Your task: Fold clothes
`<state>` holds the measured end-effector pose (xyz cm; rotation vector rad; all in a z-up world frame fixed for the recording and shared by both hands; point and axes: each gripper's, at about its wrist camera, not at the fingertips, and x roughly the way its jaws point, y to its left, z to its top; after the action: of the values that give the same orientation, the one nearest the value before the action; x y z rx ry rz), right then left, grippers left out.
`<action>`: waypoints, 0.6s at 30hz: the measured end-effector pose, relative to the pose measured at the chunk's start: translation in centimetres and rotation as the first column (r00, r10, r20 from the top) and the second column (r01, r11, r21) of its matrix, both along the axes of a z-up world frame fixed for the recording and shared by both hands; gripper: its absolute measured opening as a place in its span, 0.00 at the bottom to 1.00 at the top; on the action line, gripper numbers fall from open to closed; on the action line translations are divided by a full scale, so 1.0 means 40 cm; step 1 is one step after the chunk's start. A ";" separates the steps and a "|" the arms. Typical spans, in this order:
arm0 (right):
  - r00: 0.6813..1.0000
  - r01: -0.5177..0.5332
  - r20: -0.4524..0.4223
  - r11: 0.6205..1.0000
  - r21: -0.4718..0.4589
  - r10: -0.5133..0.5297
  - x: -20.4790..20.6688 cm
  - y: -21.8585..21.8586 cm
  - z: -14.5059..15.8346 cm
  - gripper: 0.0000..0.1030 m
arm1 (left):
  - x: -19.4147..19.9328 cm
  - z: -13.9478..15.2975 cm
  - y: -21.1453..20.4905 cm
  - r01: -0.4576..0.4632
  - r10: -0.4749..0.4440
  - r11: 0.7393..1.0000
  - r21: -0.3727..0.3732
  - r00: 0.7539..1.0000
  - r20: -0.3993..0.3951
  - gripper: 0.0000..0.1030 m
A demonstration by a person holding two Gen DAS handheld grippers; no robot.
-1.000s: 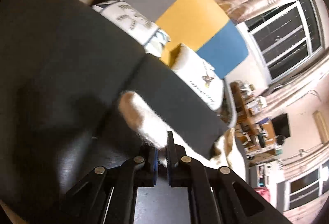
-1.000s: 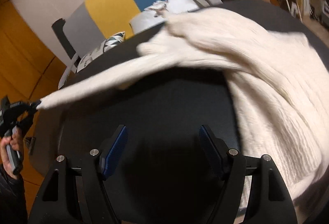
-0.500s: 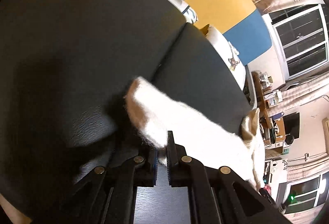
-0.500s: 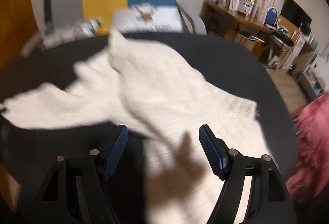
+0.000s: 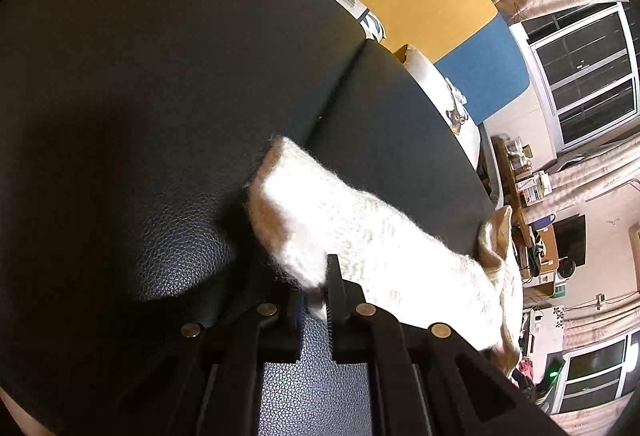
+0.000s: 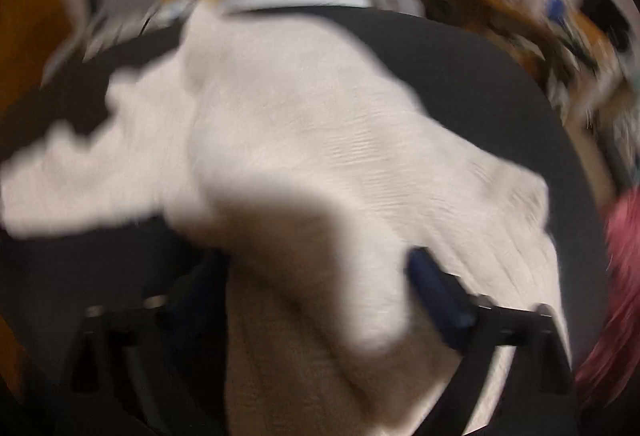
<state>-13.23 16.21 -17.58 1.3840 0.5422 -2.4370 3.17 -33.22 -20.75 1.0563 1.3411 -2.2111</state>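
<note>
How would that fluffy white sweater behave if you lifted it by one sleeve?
Probably floppy: the white sweater lies rumpled on the dark surface. Its fuzzy knit likely grips rather than slips; the left gripper pinches the sleeve.

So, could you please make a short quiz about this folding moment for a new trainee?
1. True or false: the left gripper is shut on the sleeve of the white sweater.
2. Which surface lies under the sweater? A) wooden floor B) black leather-like surface C) glass desk
3. Fill in: the right gripper has its jaws ____ over the sweater.

Key
1. True: its jaws pinch the sleeve near the cuff.
2. B.
3. Open: they have just been opening, wide apart, with sweater fabric showing between them.
</note>
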 end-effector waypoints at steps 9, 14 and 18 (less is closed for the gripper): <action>0.999 0.042 0.033 0.981 -0.189 -0.037 0.010 0.012 0.048 0.84 | 0.003 -0.002 -0.006 -0.001 0.001 1.000 0.008 1.000 -0.005 0.07; 0.989 0.148 0.059 0.964 -0.219 -0.139 -0.031 0.070 0.093 0.17 | 0.001 0.006 0.007 0.004 -0.004 0.999 -0.050 1.000 0.001 0.07; 0.963 0.245 -0.100 0.968 -0.048 -0.248 -0.098 0.093 0.126 0.12 | -0.006 0.019 0.024 0.021 -0.018 0.994 -0.110 0.999 0.027 0.10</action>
<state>-17.17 19.93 -12.52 1.3884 0.3663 -2.7151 2.95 -32.27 -19.99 1.0583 1.1884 -2.2494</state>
